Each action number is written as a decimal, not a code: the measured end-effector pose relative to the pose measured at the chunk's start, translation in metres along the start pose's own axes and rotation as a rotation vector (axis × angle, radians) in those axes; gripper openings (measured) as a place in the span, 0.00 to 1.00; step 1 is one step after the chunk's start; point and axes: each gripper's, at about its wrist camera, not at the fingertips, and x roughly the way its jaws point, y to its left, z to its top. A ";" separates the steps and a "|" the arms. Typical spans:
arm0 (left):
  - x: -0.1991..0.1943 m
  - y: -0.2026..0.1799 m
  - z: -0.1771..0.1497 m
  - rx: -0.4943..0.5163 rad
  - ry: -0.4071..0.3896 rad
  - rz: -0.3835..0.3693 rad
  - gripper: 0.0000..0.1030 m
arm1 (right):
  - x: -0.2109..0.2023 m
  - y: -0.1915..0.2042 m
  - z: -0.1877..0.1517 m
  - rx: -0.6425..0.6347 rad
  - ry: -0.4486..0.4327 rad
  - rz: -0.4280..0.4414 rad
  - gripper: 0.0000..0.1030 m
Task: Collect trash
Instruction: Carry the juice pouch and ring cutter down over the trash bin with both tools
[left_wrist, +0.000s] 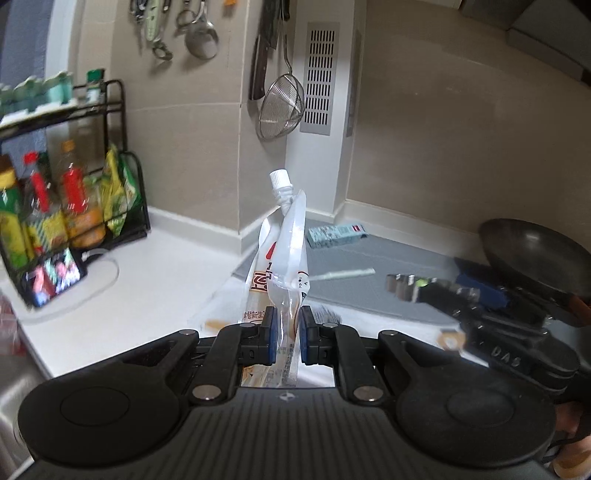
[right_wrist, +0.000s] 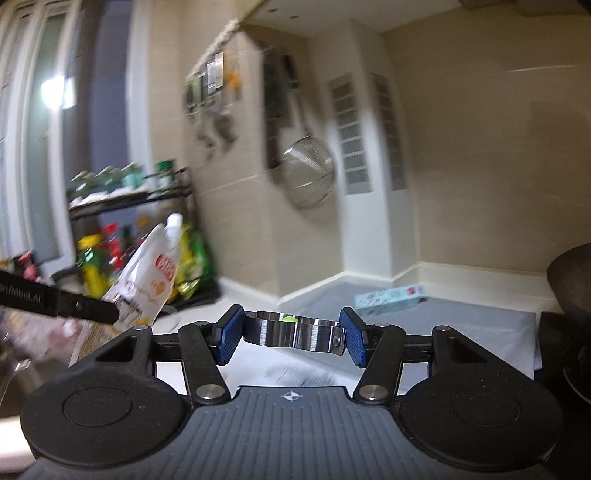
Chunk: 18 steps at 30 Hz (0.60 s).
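White pouch (left_wrist: 286, 254) pinched upright between left tongs (left_wrist: 287, 334).

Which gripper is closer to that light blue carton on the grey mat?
Right, probably. The right gripper, clamping a metal ring, fronts the carton; the left gripper, holding the spout pouch, sits farther back.

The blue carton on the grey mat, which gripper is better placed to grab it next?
Neither is free: the left gripper clamps the spout pouch, the right gripper a metal ring. Probably right; the blue carton lies just ahead.
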 end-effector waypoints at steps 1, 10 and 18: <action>-0.009 0.002 -0.012 -0.003 0.002 0.002 0.12 | -0.007 0.006 -0.006 -0.016 0.009 0.012 0.58; -0.026 0.022 -0.149 -0.135 0.160 0.088 0.12 | -0.037 0.050 -0.078 -0.132 0.180 0.094 0.58; -0.011 0.026 -0.230 -0.194 0.262 0.130 0.12 | -0.035 0.061 -0.138 -0.160 0.333 0.103 0.58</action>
